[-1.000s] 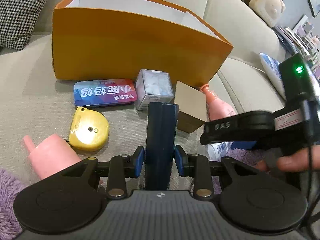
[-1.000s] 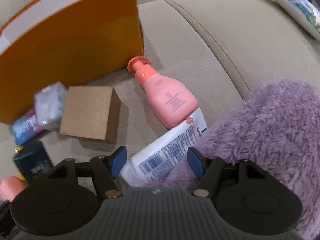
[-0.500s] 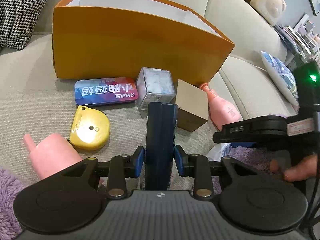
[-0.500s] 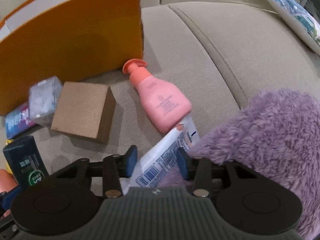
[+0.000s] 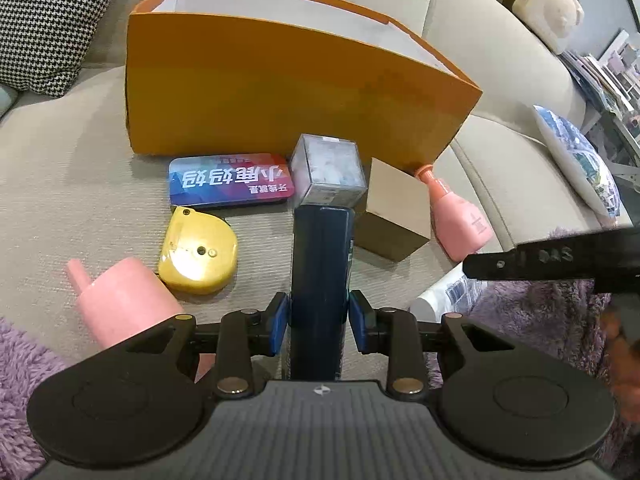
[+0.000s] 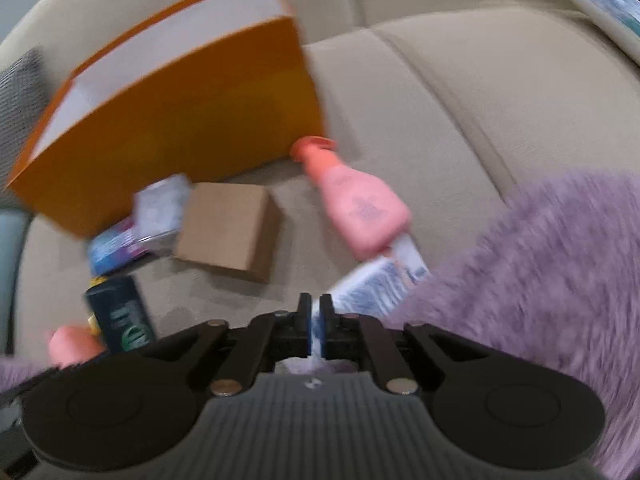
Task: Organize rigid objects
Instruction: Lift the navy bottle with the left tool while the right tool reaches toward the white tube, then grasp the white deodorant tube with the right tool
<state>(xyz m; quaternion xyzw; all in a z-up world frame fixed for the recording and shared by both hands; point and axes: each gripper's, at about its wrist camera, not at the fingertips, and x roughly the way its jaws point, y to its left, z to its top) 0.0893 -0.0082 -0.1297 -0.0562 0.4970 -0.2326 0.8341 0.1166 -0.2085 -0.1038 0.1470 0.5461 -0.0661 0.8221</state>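
Note:
My left gripper [image 5: 320,316] is shut on a dark blue box [image 5: 322,264], held upright over the sofa seat; the box also shows in the right wrist view [image 6: 120,314]. My right gripper [image 6: 315,320] is shut on the flat end of a white lotion tube [image 6: 372,284] that lies beside the purple fluffy blanket [image 6: 540,264]. The open orange box [image 5: 280,92] stands behind the items. In front of it lie a blue tin [image 5: 230,179], a clear cube [image 5: 328,170], a brown carton [image 5: 394,210] and a pink pump bottle [image 5: 460,220].
A yellow tape measure [image 5: 198,252] and a pink bottle [image 5: 120,300] lie at my left. A houndstooth cushion [image 5: 48,20] is at the far left, a patterned cushion [image 5: 580,164] at the right. The right gripper's body [image 5: 560,258] crosses the left view.
My right gripper has closed on the white tube's end and lifted and pulled back; its view is blurred. The left gripper has kept hold of the dark blue box, nearly still.

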